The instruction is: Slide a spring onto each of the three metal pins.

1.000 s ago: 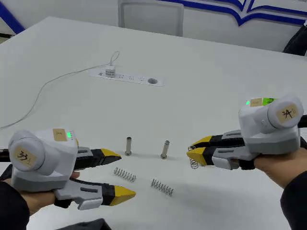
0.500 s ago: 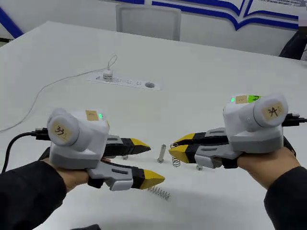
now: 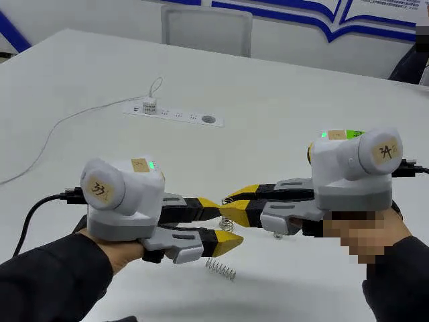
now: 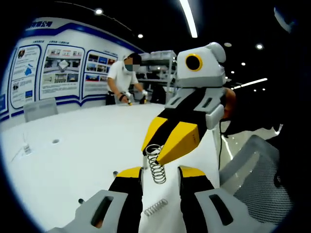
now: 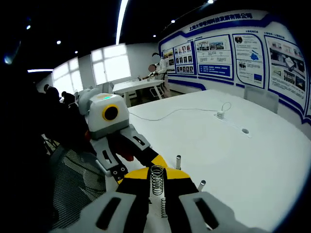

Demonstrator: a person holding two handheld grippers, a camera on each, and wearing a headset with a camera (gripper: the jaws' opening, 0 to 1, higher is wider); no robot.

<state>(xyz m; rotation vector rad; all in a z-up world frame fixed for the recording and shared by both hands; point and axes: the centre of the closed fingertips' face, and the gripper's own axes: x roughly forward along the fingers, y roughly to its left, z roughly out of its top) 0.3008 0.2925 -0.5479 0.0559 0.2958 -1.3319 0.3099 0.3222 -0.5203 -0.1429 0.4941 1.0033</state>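
Handover above the bench: a spring [image 4: 156,167] hangs where my two grippers meet, above the white table [image 3: 281,127] and short of any pin. The right gripper [image 5: 157,174] has its yellow-tipped jaws pressed onto the coils at one end, pinching the spring. The left gripper [image 4: 160,173] faces it tip to tip with its jaws spread, one on each side of the spring's free length and, as far as I can tell, not touching it.

I read this as a handover or a re-grip. Held by one end alone the coil would wobble, and a second hold farther along would steady it for threading.

Two metal pins stand bare on the table just beyond the tips, one [image 5: 178,161] farther off and one [image 5: 201,185] nearer the right gripper. A second spring [image 3: 220,268] lies on its side on the table just beside the left gripper's jaws, waiting its turn. No pin that I can see carries a spring, so I judge the task barely begun.
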